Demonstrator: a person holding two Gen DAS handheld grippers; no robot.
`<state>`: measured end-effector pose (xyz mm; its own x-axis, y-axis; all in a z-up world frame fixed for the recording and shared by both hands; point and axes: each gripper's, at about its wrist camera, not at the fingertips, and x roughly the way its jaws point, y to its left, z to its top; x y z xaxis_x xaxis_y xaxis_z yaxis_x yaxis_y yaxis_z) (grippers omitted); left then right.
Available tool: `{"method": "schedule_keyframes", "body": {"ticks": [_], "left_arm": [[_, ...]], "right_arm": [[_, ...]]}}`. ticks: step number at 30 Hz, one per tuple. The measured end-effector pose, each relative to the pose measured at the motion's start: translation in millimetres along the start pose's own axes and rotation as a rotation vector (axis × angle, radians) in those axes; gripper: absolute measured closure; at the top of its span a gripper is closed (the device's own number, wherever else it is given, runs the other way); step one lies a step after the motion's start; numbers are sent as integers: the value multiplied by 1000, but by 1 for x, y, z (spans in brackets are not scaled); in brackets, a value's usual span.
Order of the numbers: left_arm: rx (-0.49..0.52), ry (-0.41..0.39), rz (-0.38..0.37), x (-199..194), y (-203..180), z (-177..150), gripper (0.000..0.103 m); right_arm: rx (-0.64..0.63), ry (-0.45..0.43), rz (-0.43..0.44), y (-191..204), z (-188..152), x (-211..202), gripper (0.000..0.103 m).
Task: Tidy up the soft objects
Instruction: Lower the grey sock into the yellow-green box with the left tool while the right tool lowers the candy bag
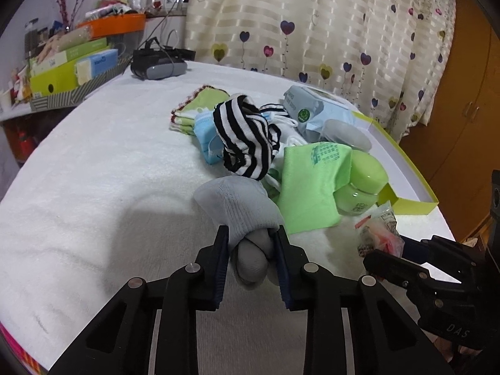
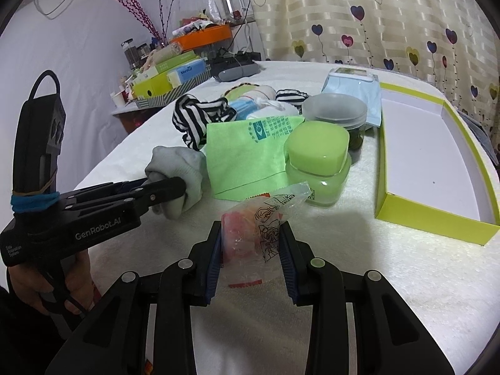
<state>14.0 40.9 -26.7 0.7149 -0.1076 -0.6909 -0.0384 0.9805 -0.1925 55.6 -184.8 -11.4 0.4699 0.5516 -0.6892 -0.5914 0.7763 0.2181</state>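
The left tool has its pads pressed on a rolled grey sock, about half closed around it; the sock rests on the white towel-covered surface, at the near edge of the pile; the right wrist view shows the same grip from the side, with a hand on the handle. The right tool is about half open, its pads against a clear plastic packet with red contents, which lies on the surface. Just behind the sock lies a green cloth, and a striped sock is bunched beyond it; a blue mask and a folded green-and-white cloth lie further back. A green jar stands on the cloth's right edge, a grey-lidded jar behind it, a pale blue wipes pack beyond. A yellow-green box lies open to the right, its white inside bare.
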Motion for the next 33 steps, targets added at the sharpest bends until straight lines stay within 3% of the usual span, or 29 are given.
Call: {"method": "schedule_keyframes", "body": {"ticks": [10,16,26,33], "left_arm": [[16,-80,-3,-38,-13,0,77],[65,-110,-45,-46,-38,12,77],[163,-107,-137,-26,-99,40,77],[212,-75,-190,2,-141,60,77]], "right_arm": [[-1,-65,-14,1,2,-27,68],[24,-109,-52,-15,7,-44,68],[94,-158,-150,-72,24,-64,67],[155,-147,-195,-120,35,-61,67]]}}
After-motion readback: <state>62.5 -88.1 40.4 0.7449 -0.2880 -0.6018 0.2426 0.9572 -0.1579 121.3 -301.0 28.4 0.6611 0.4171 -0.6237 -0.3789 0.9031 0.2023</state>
